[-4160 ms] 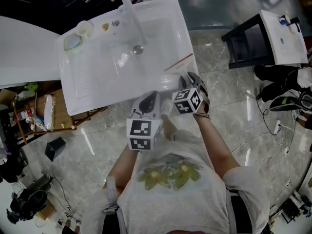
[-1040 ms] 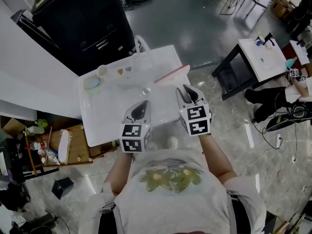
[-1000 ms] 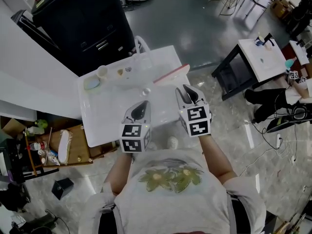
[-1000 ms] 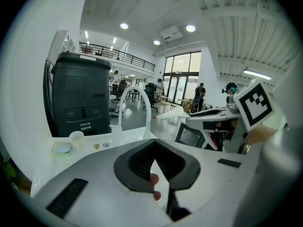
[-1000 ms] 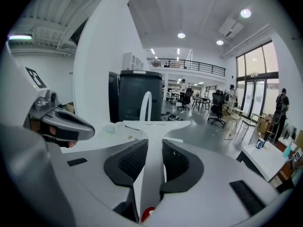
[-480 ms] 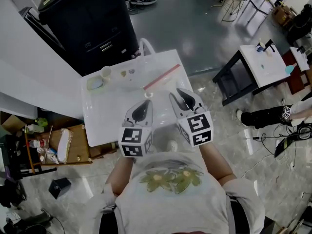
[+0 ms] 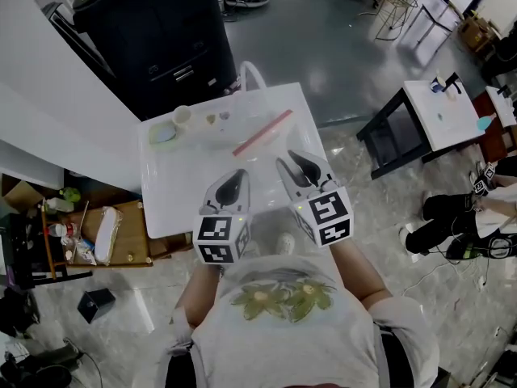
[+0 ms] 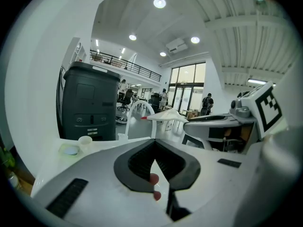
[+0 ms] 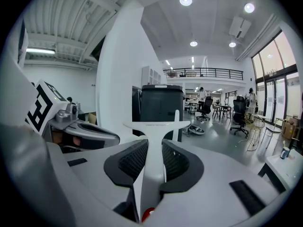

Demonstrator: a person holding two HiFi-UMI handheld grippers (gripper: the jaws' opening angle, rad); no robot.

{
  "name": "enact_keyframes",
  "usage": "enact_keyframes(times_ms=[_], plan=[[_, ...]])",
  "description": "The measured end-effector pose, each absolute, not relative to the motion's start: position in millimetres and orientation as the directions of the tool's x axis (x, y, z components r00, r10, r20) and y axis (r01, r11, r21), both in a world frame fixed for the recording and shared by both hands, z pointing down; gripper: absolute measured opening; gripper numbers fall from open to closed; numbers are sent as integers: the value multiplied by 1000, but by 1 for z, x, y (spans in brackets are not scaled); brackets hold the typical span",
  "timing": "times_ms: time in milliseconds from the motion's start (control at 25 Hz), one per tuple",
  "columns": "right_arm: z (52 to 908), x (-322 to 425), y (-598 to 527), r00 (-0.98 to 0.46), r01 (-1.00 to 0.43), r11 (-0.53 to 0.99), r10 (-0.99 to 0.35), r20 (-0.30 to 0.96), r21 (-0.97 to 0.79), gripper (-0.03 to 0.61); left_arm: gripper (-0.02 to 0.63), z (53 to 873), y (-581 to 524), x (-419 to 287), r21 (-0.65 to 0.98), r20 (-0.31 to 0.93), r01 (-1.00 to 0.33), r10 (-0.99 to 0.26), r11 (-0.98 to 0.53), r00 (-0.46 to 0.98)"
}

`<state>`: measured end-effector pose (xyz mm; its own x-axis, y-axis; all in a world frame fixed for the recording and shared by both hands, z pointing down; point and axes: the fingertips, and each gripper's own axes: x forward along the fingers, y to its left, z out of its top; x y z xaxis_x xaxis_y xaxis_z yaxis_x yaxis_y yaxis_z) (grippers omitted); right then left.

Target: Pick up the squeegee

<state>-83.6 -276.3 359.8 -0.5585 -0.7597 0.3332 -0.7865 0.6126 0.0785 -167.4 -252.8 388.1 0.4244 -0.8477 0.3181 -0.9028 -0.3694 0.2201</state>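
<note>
Bright throughout, lit from above by round white ceiling lamps (image 8: pixel 159 3), plus daylight through tall glass windows (image 8: pixel 187 86) at centre right of the left gripper view. Washed-out glossy white sink top (image 7: pixel 174 194), with the white red-edged plastic squeegee (image 7: pixel 262 133) faint against it at upper centre of the head view. Streaky glare on polished grey floor (image 7: pixel 323 55). Heavy fisheye bending and black corners in both gripper views. Soft focus along the near bodies of left gripper (image 8: pixel 155 151) and right gripper (image 9: pixel 154 148).
</note>
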Motion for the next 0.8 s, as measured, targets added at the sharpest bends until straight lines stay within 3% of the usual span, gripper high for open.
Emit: enact_keyframes(times_ms=[800], plan=[[366, -75, -278, -560, -775, 624, -751, 350, 99, 103, 9, 393, -257, -155, 223, 329, -900, -840, -375, 431]])
